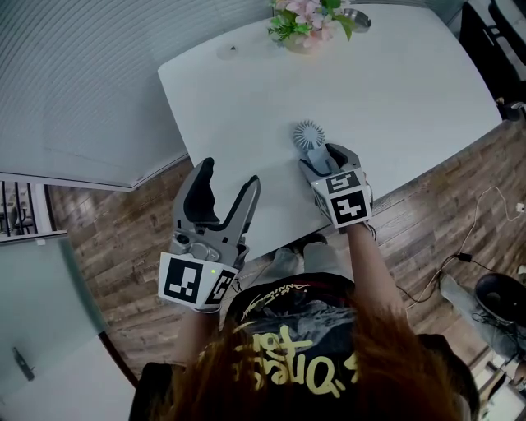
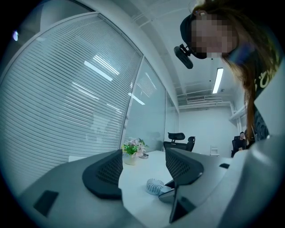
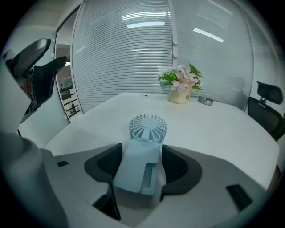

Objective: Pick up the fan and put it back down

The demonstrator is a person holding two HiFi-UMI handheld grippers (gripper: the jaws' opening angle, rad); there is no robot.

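Observation:
The fan [image 1: 309,134] is a small pale blue hand-held one with a round grille head. Its handle lies between the jaws of my right gripper [image 1: 327,156], near the white table's [image 1: 394,90] front edge. In the right gripper view both pads sit against the sides of the fan [image 3: 142,147], so my right gripper [image 3: 141,152] is shut on it, with the head pointing away over the tabletop. I cannot tell whether the head touches the table. My left gripper [image 1: 230,174] hangs open and empty off the table's near left edge. The fan [image 2: 155,186] also shows in the left gripper view, beyond my left gripper [image 2: 143,160].
A pot of pink flowers [image 1: 308,25] and a small metal bowl [image 1: 355,18] stand at the table's far edge. A black office chair [image 2: 178,140] is behind the table. Cables [image 1: 472,247] and a dark round object [image 1: 500,296] lie on the wooden floor at the right.

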